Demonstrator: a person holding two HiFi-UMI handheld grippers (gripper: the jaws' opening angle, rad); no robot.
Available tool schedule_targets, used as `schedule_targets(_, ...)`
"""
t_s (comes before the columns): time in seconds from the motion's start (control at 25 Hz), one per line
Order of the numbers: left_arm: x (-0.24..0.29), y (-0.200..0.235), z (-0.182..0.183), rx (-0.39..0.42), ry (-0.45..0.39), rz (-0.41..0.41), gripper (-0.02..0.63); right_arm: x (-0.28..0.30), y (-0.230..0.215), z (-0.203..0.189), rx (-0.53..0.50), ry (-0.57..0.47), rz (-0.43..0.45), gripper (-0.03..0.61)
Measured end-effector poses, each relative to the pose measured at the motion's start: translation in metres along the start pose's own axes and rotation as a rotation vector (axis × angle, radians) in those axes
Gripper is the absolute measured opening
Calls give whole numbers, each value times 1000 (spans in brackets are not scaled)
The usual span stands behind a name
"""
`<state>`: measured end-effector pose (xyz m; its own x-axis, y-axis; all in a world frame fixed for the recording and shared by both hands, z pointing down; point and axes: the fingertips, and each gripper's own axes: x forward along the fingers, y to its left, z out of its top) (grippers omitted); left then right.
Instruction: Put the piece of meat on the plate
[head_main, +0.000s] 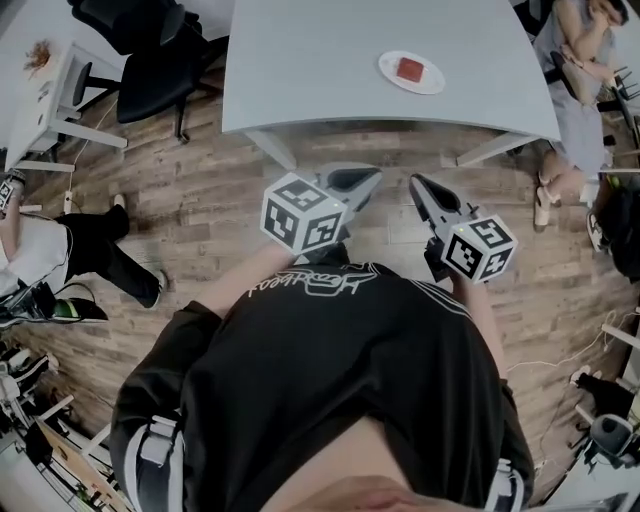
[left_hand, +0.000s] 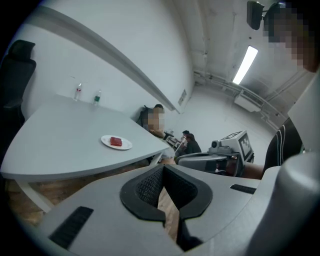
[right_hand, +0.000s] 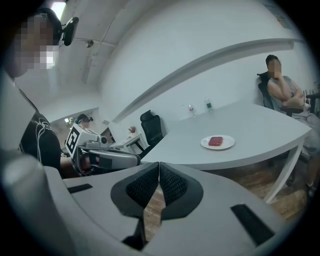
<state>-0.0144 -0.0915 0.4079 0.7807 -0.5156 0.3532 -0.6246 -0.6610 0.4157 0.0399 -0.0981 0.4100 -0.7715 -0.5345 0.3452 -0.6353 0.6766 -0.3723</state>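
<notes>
A red piece of meat (head_main: 410, 69) lies on a white plate (head_main: 432, 84) near the front right edge of the grey table (head_main: 330, 70). Both grippers are held over the wooden floor, short of the table edge and well apart from the plate. My left gripper (head_main: 372, 177) is shut with nothing between its pads. My right gripper (head_main: 415, 182) is likewise shut and empty. In the left gripper view the meat (left_hand: 116, 141) and plate (left_hand: 126, 145) sit far beyond the closed jaws (left_hand: 163, 167). The right gripper view shows the meat (right_hand: 216, 141) on the plate (right_hand: 227, 145), ahead and right of its jaws (right_hand: 159, 165).
Black office chairs (head_main: 150, 60) stand at the table's left end. One person sits at the right (head_main: 575, 60), another at the left (head_main: 60, 250). Two bottles (left_hand: 78, 91) stand on the table's far side. White table legs (head_main: 270, 148) reach down to the wood floor.
</notes>
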Motion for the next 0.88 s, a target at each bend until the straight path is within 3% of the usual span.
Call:
schedule_targets(0.36,-15,-104,-45,-7,-46,11,8,-94,41,-40,-44,-20,25,9)
schedule_targets(0.88,-25,-184,-69,43,-72,29,8,-172,69,-64,-92,-72,44,9)
